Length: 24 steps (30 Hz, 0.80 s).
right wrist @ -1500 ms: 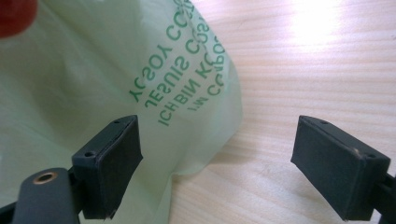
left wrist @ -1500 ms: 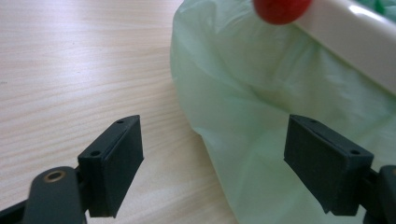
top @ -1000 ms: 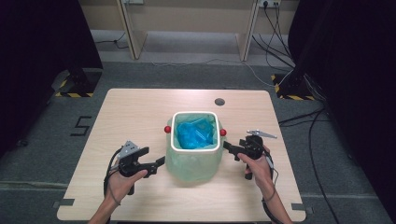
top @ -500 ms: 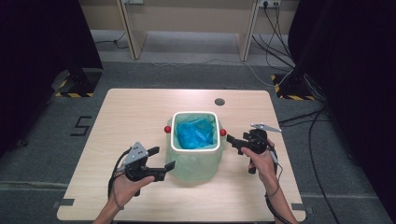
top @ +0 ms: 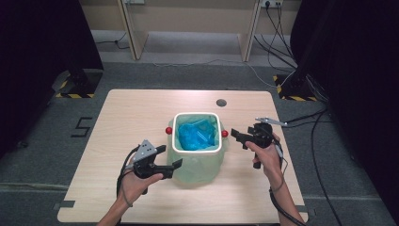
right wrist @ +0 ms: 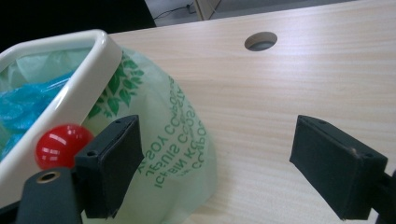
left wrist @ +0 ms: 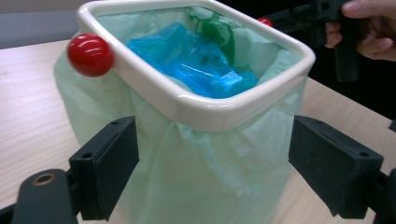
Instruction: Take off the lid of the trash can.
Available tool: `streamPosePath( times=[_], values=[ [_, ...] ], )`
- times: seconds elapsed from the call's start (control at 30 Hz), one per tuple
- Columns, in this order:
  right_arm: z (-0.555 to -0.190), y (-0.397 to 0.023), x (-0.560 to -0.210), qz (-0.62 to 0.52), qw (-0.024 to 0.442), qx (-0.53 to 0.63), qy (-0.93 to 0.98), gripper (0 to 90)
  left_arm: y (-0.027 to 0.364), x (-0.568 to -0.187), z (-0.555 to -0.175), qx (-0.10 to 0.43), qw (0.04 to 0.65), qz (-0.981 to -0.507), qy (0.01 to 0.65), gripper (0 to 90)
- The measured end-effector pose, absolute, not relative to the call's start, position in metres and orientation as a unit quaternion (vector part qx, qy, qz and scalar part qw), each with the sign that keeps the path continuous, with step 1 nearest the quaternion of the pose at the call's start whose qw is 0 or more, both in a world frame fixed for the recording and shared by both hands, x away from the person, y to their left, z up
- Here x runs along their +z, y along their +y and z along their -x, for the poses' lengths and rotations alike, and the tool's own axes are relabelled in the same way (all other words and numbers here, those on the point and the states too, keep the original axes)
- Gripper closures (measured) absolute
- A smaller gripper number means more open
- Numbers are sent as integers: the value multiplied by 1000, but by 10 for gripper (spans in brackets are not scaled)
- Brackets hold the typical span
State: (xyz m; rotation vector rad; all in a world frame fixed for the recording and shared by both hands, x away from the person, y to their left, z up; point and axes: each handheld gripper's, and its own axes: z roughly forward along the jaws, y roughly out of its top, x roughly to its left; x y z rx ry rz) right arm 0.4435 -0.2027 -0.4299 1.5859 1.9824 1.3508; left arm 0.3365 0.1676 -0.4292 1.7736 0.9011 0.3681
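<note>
While we hold one gripper in each hand, one wooden table (top: 141, 113) lies under everything; it is the largest thing we see, and one round hole (top: 221, 102) sits in its far part, right of centre.

One bin (top: 197, 146) stands near the middle of the table, toward the near side; it has one white rim (top: 196, 149), roughly square with rounded corners; one pale green bag (top: 200, 165) lines it and hangs down over its outside, with green leaf prints and lettering showing in the right gripper view; crumpled blue plastic (top: 195, 136) lies inside.

We count two grippers; the left gripper (top: 170, 157) is at the near left of the bin, its jaws spread wide and holding nothing; in the left gripper view the two black jaws stand to either side of the bag's hanging front, apart from it. The right gripper (top: 240, 137) is just right of the bin, level with its rim; its jaws are also wide apart and empty, and in the right gripper view one jaw is in front of the bag and the other over bare table.

We count two red balls on the rim; one (top: 168, 130) on the left side, one (top: 225, 133) on the right, just beside the right gripper's tips.
</note>
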Motion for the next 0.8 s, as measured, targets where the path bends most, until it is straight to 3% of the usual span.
streamPosePath(
  times=[0.5,0.8],
  values=[
    [-464,-186,-399,-530,137,484,683,167,158,-431,-342,158,515,-755,373,153],
    [-473,-158,-386,-499,131,482,708,226,156,-432,-346,159,511,-757,375,159]
  ],
)
